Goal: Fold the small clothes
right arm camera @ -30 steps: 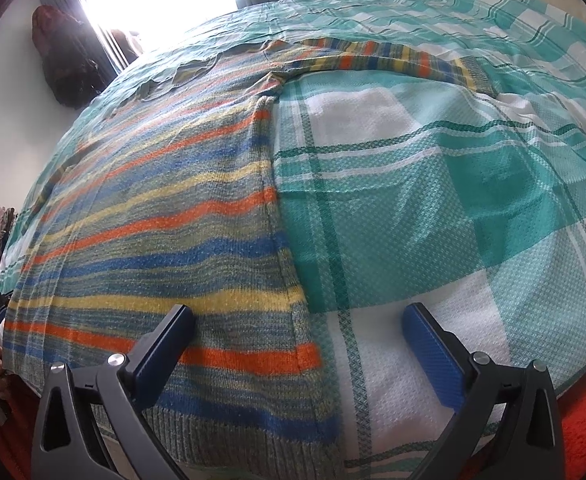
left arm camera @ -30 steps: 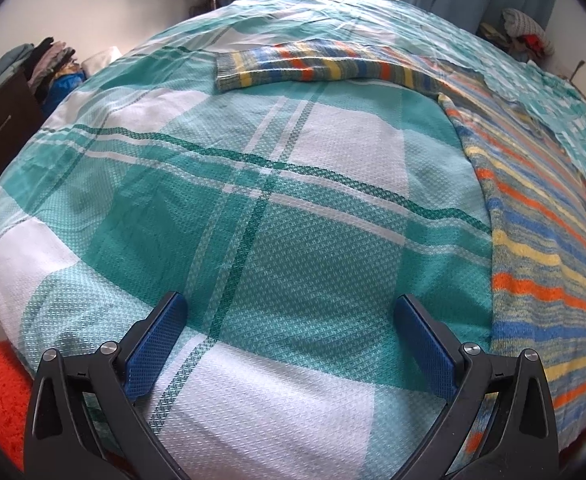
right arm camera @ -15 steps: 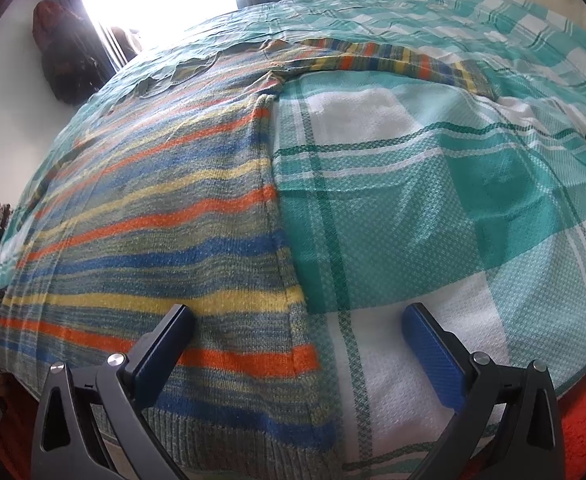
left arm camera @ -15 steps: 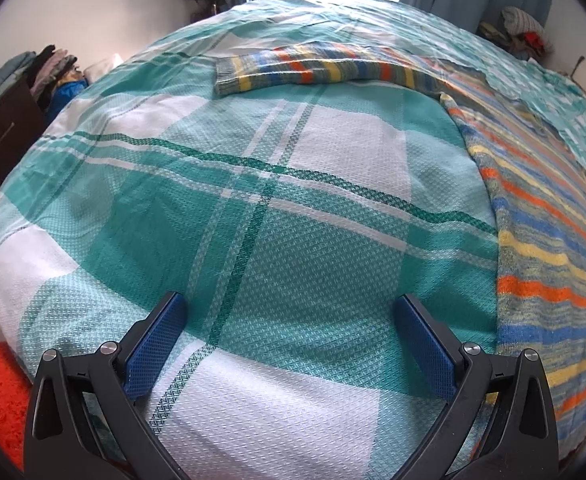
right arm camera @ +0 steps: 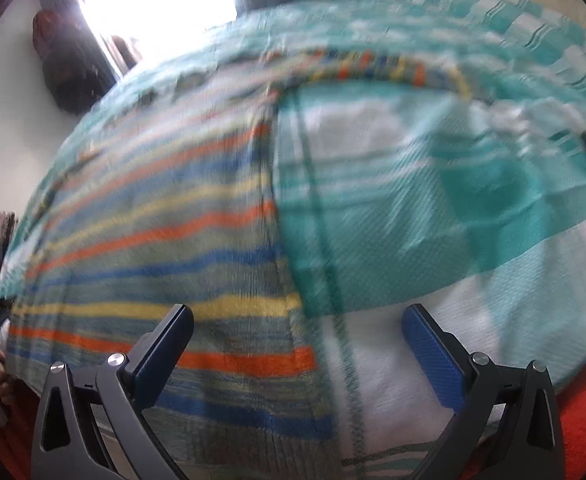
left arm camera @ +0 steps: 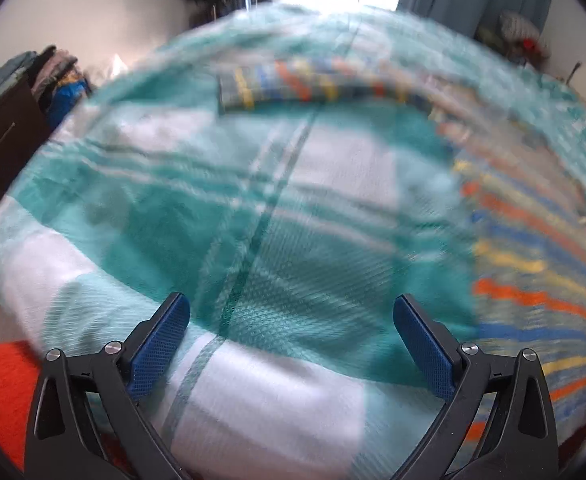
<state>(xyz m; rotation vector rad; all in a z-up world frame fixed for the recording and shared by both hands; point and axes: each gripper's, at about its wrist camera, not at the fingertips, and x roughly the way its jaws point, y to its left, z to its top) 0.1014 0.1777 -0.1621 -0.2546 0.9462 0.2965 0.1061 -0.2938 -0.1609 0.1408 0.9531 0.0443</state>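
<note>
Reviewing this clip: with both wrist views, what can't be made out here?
- Sweater: motion blur smears the knit in both views; its left edge is cut off by the frame in the right wrist view.
- Sleeve: blurred in the left wrist view, so the cuff's lie is unclear.
- Clothes pile: small and blurred at the left wrist view's edge.
- Left tool and right tool: both open; height above the bedspread unreadable.

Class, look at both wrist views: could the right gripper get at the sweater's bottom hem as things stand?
Probably yes. The right gripper is open and empty, and the striped sweater lies flat on the bed, its hem just below the fingers with nothing lying over it.
</note>
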